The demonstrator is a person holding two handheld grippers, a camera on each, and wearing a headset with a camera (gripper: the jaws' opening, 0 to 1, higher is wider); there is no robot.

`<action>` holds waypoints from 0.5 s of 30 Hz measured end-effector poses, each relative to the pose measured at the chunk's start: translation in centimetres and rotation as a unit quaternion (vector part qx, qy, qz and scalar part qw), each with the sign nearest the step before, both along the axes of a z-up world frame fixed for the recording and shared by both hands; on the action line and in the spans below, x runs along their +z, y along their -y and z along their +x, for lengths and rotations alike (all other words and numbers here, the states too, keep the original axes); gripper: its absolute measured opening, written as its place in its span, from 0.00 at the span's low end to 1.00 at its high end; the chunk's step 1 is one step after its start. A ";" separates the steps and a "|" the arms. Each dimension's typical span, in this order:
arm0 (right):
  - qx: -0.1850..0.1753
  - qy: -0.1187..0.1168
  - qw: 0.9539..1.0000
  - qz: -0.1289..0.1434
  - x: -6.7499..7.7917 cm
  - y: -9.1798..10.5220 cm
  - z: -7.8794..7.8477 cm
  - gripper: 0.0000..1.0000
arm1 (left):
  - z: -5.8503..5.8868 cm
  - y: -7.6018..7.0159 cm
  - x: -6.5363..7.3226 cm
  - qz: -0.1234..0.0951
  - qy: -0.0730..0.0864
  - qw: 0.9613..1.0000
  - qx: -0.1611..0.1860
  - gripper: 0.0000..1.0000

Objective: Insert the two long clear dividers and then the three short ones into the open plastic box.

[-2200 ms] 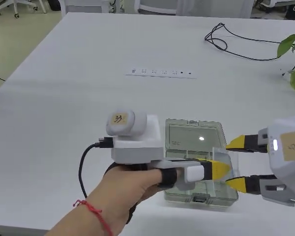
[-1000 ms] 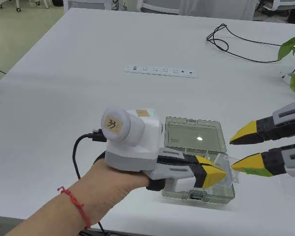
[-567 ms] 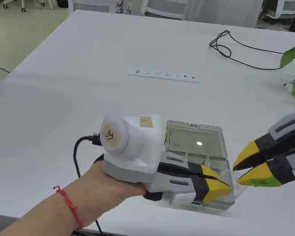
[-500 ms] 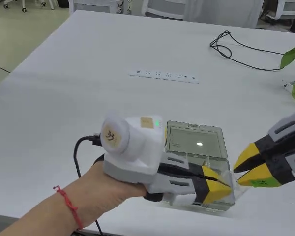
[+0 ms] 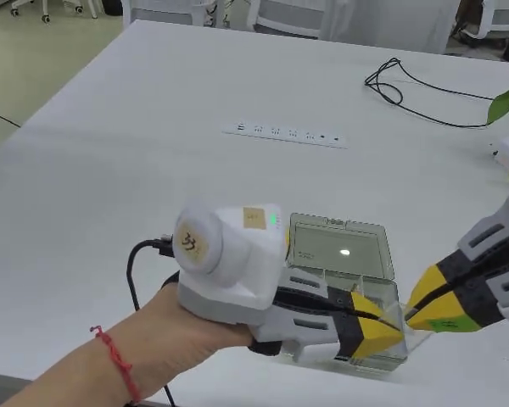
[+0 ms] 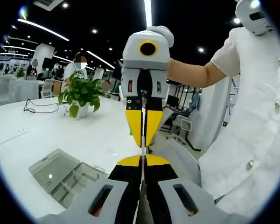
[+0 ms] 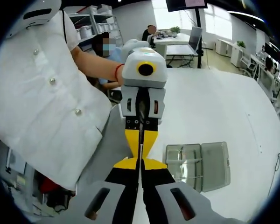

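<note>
The open clear plastic box (image 5: 340, 249) lies on the white table, lid flat at the back; the left gripper hides much of its base. The box also lies low in the left gripper view (image 6: 60, 173) and in the right gripper view (image 7: 199, 166). My left gripper (image 5: 382, 329) and my right gripper (image 5: 412, 312) meet tip to tip over the box's front right corner. A thin clear divider (image 5: 399, 316) sits between them, and both are shut on it. In each gripper view the divider is edge-on, a fine line running from my own jaws into the opposite gripper's jaws.
A white power strip (image 5: 288, 134) lies in the middle of the table, and a black cable (image 5: 407, 89) coils at the far right. Green plant leaves (image 5: 507, 100) hang over the right edge. People stand in the background of both gripper views.
The right gripper's jaws stood apart around the divider's end and have since shut on it. Both grippers have sunk a little toward the box's front right corner.
</note>
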State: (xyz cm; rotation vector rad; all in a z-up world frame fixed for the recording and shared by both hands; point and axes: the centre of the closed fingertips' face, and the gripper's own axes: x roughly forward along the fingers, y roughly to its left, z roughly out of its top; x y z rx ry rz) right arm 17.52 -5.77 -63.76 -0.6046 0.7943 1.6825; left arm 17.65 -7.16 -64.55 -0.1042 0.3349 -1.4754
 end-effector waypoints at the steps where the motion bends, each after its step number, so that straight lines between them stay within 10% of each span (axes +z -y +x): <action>1: 0.000 0.000 1.000 0.000 0.0 0.0 -0.1 0.03 | 0.0 0.0 0.0 0.000 0.000 1.000 0.000 0.00; 15: 0.000 0.006 1.000 0.003 -0.2 -0.8 -0.6 0.03 | 0.3 -0.2 -0.4 0.005 -0.002 1.000 0.013 0.03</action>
